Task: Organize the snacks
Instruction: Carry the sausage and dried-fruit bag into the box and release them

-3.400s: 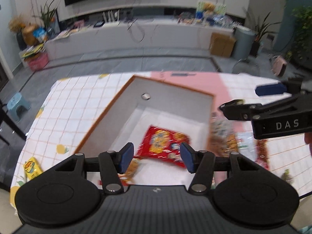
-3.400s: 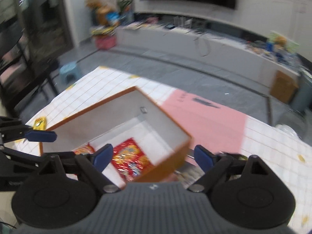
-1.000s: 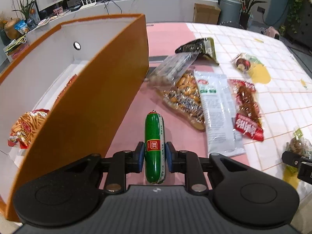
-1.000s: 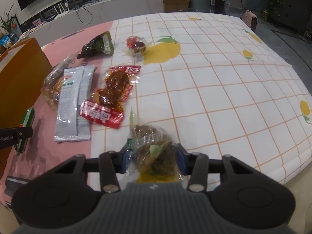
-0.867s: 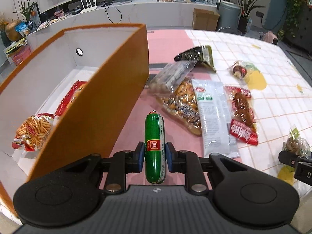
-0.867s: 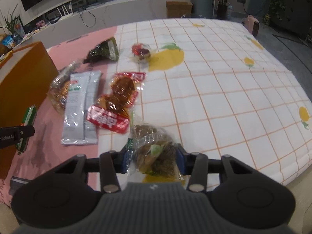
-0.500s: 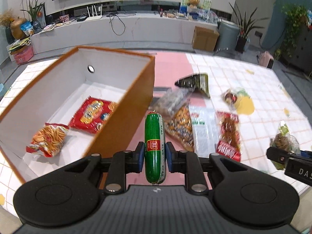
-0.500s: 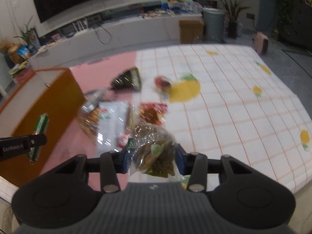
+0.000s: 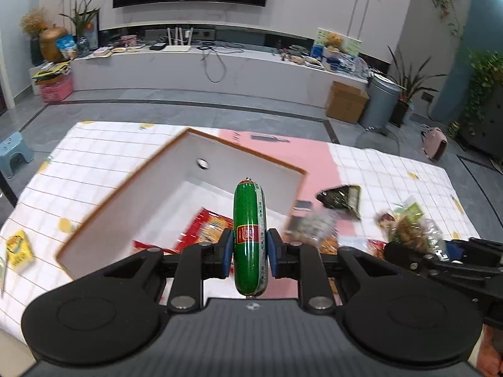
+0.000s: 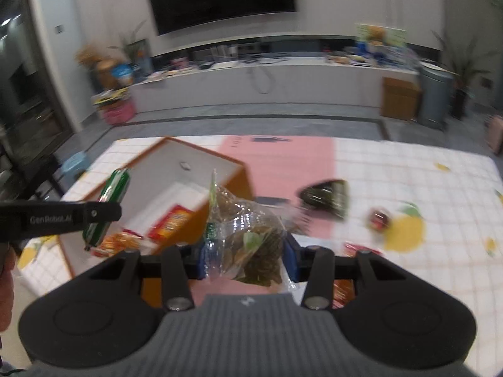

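Observation:
My left gripper [image 9: 250, 253] is shut on a green sausage stick [image 9: 249, 220] and holds it above the open orange box [image 9: 132, 182]; the sausage also shows in the right wrist view [image 10: 108, 201]. The box has white inner walls and holds a red snack bag [image 9: 207, 226] and an orange chip bag [image 10: 118, 242]. My right gripper [image 10: 246, 259] is shut on a clear bag of brown snacks [image 10: 248, 238], held above the table just right of the box [image 10: 201, 157]. That bag also shows in the left wrist view [image 9: 411, 229].
On the checked tablecloth [image 9: 393, 169] to the right of the box lie a dark green packet [image 10: 327, 196], a small round red snack [image 10: 378, 218] and several other packets [image 9: 320, 229]. A yellow packet [image 9: 19, 249] lies left of the box. The table's far edge meets open floor.
Both grippers have risen and moved left with their snacks. The sausage has gone from beside the box's right wall to above its opening. The right gripper's bag has come close to the box.

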The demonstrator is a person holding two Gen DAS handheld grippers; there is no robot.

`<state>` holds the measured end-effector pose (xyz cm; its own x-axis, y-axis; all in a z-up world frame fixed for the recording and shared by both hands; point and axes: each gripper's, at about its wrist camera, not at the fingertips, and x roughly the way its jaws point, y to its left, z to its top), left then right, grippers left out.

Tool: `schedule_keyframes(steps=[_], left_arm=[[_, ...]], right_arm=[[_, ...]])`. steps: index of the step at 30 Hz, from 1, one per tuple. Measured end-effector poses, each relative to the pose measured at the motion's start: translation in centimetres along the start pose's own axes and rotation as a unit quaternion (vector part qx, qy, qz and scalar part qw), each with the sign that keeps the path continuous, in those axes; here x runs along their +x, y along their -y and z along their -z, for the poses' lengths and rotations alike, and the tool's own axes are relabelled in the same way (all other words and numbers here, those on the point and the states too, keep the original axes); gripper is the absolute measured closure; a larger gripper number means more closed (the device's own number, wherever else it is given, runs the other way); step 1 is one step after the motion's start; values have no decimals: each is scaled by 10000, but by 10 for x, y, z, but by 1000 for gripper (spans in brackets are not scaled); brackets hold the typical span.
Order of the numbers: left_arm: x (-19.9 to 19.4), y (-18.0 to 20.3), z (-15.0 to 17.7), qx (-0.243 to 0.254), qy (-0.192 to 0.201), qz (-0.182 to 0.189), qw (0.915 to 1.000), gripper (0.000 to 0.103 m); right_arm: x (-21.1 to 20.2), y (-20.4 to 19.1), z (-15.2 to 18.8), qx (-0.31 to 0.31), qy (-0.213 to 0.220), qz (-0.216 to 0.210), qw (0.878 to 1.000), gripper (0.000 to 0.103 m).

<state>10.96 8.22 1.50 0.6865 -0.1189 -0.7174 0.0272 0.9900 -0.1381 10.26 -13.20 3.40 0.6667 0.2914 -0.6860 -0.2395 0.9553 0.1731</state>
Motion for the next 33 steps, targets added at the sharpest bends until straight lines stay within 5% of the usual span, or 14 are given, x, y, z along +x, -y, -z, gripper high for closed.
schedule_keyframes(steps=[13, 23, 33], left_arm=[[52, -86, -22, -158, -1089, -214, 9937, 78], [101, -111, -13, 50, -1720, -446, 9841, 78], [128, -123, -2, 114, -2021, -615, 9774, 78]], right_arm=[[93, -105, -49, -1504, -755, -921, 9814, 60], [172, -147, -34, -2486, -1842, -1074, 9449, 60], [216, -157, -11, -2716, -2355, -997, 9278, 60]])
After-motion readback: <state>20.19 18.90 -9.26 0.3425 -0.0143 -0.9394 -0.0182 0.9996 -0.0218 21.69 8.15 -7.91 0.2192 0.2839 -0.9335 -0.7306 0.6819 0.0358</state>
